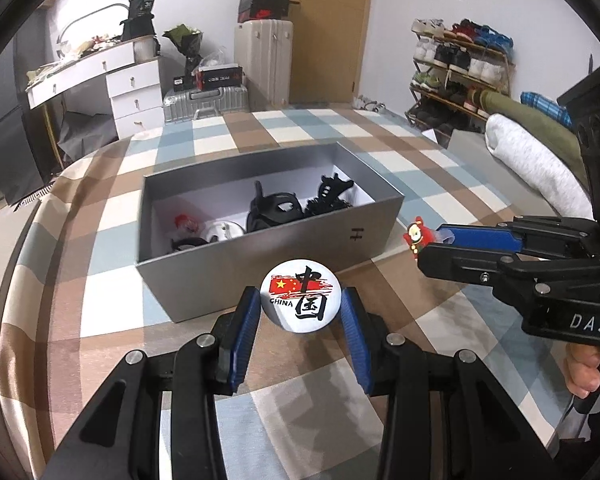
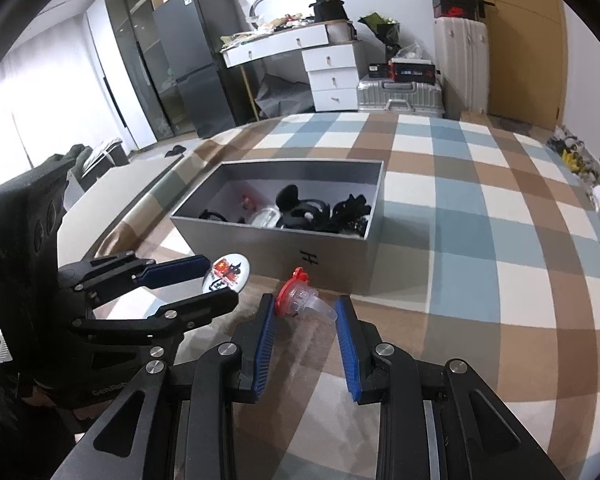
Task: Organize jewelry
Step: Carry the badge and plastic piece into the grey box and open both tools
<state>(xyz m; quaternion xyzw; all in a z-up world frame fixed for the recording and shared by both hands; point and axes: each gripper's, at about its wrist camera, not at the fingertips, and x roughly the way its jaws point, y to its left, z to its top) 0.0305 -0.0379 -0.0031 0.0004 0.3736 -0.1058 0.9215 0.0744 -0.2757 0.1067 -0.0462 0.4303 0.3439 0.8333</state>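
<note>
A round white badge printed with a red flag and "CHINA" sits between the blue pads of my left gripper, which is shut on it, a little above the cloth in front of the grey box. In the right wrist view the same badge shows in the left gripper. My right gripper is shut on a red cartoon clip with a clear plastic part, just right of the box's front corner. The open box holds black hair clips and small white and red pieces.
The box stands on a blue, brown and white checked cloth. A rolled white blanket lies at the right edge. Suitcases, a white desk with drawers and a shoe rack stand behind.
</note>
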